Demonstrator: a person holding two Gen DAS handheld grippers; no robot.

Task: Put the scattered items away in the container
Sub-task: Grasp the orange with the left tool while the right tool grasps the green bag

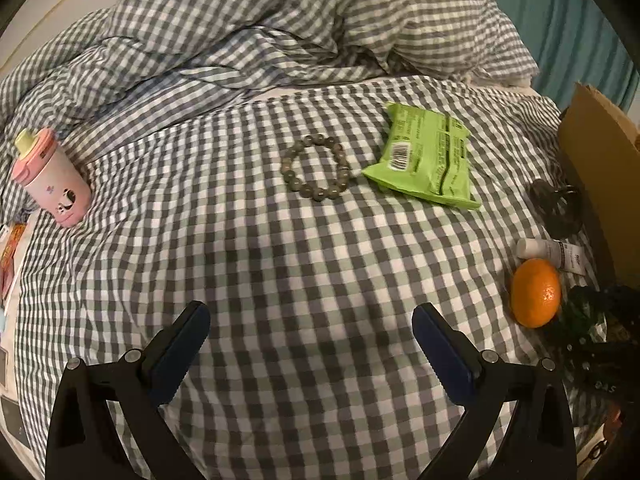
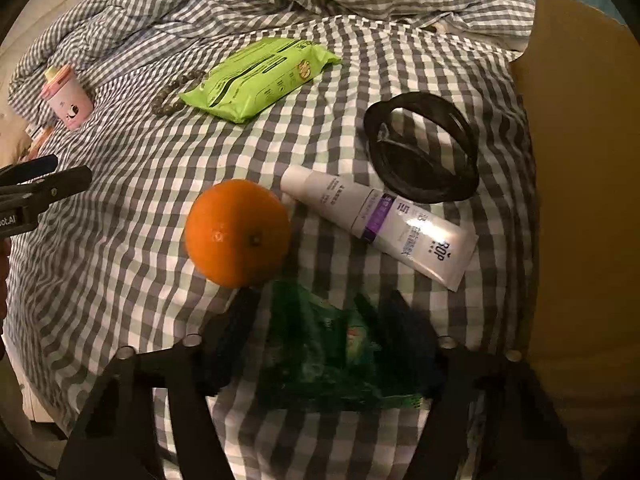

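On the gingham-covered bed (image 1: 320, 264), going left to right in the left wrist view: a pink lidded cup (image 1: 54, 178) lies tilted at the far left, a grey bead bracelet (image 1: 314, 168) sits mid-bed, and just beside it lies a lime-green wipes packet (image 1: 426, 160). Further right come a black ring-shaped lid (image 2: 422, 146), a white cream tube (image 2: 376, 220) and an orange (image 2: 238, 232), the tube's cap end just beside the fruit. The cardboard box (image 2: 580, 200) stands at the bed's right edge, next to the lid.

The left tongs (image 1: 311, 340) hang wide apart over bare cloth, holding nothing. The right tongs (image 2: 316, 320) are blurred; a dark green crinkly packet (image 2: 332, 352) lies between their fingers, just below the orange, but whether the pads press on it cannot be told.
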